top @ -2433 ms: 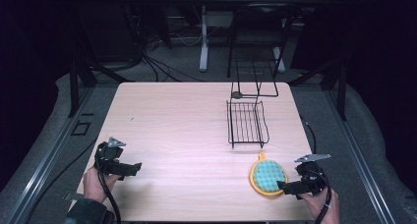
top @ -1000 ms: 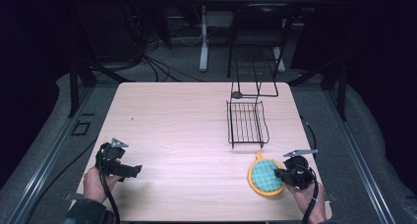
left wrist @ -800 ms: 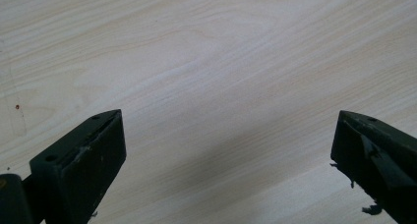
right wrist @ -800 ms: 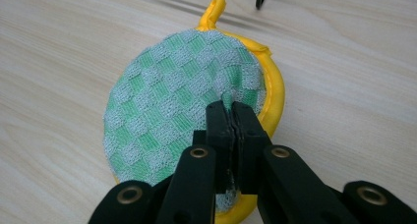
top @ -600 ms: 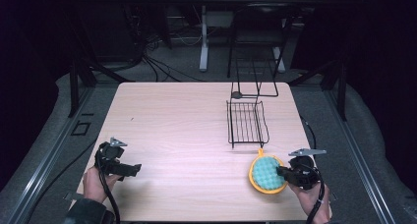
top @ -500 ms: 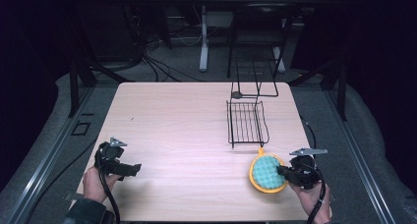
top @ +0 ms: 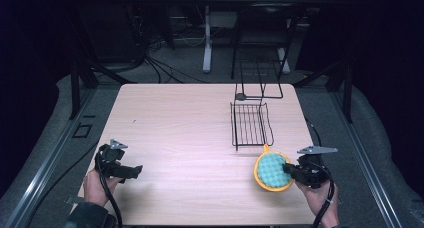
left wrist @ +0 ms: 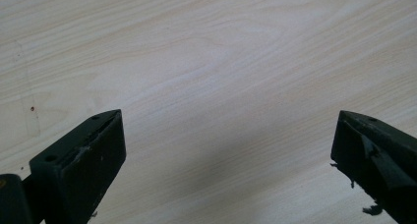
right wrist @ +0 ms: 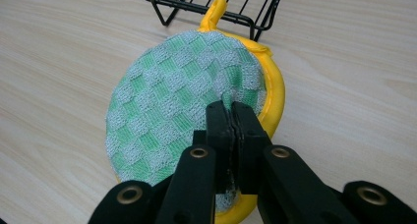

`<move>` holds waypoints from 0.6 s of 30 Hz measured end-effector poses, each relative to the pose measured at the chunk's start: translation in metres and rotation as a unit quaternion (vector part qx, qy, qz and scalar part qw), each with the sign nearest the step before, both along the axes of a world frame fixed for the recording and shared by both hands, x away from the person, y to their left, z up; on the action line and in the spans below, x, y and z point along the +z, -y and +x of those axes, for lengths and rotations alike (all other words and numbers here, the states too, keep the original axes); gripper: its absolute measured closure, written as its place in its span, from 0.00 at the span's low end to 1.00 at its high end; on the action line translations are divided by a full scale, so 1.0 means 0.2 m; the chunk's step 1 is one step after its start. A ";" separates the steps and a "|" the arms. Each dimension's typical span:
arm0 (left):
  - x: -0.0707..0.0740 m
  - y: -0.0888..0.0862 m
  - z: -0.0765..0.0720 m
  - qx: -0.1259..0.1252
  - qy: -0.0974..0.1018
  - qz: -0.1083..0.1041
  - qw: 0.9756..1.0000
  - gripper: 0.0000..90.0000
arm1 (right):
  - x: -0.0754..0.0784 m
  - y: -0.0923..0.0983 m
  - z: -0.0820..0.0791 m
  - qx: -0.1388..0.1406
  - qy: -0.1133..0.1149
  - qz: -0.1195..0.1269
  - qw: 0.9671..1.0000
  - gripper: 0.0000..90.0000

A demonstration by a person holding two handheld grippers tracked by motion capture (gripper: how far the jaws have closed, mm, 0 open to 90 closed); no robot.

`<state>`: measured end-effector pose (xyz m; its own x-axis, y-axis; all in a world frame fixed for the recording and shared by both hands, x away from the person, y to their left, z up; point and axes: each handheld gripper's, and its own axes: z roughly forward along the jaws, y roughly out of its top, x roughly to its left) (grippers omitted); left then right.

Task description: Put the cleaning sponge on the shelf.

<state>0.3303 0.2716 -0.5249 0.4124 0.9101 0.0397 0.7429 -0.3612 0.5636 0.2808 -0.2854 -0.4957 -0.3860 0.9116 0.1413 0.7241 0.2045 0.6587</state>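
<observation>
right gripper (right wrist: 231,111) jaws clamped on near edge of pot holder (right wrist: 182,116); left gripper (left wrist: 226,150) jaws apart over table (left wrist: 206,62).

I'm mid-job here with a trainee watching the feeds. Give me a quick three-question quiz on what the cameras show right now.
1. True or false: the right gripper is shut on the round green-checked pot holder.
2. Which thing lies just beyond the pot holder's yellow loop? A) a glass bowl B) the black wire rack C) a wooden spoon
3. In a few words: how do the jaws of the left gripper stand, and what is between them?

Key
1. True: its jaws pinch the cloth near the yellow rim.
2. B.
3. Wide apart, with nothing but the bare wooden table between them.
</observation>
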 end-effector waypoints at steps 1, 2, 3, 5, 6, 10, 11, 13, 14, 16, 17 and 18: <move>0.00 0.00 0.00 0.000 -0.001 0.000 1.000 0.00 | 0.01 0.00 0.00 0.001 0.001 0.001 1.000 0.98; 0.00 0.00 0.00 -0.001 -0.001 0.001 1.000 0.00 | 0.01 0.00 0.00 0.001 0.003 0.003 1.000 0.98; 0.00 0.00 0.00 -0.001 -0.001 0.002 1.000 0.00 | 0.02 0.00 0.00 0.002 0.002 0.004 1.000 0.98; 0.00 0.00 0.00 -0.002 0.000 0.001 1.000 0.00 | 0.03 0.00 0.01 0.001 0.006 0.008 1.000 0.98; 0.00 0.00 0.00 -0.001 0.001 0.001 1.000 0.00 | 0.03 0.00 0.01 0.001 0.005 0.009 1.000 0.98; 0.00 0.00 0.00 -0.003 -0.001 0.000 1.000 0.00 | 0.06 0.00 0.03 0.001 0.011 0.011 1.000 0.98; 0.00 0.00 0.00 -0.002 -0.001 0.000 1.000 0.00 | 0.06 0.00 0.04 0.001 0.012 0.011 1.000 0.98; 0.00 0.00 0.00 -0.002 0.000 -0.001 1.000 0.00 | 0.07 0.00 0.05 0.001 0.015 0.012 1.000 0.98; 0.00 0.00 0.00 -0.002 0.001 -0.002 1.000 0.00 | 0.08 0.00 0.05 0.001 0.019 0.014 1.000 0.98; 0.00 0.00 0.00 -0.002 0.001 -0.003 1.000 0.00 | 0.09 -0.01 0.05 0.001 0.021 0.013 1.000 0.98; 0.00 0.00 0.00 -0.002 0.001 -0.004 1.000 0.00 | 0.10 -0.01 0.05 0.003 0.024 0.015 1.000 0.98; 0.00 0.00 0.00 -0.002 0.002 -0.004 1.000 0.00 | 0.11 -0.02 0.06 0.004 0.027 0.013 1.000 0.98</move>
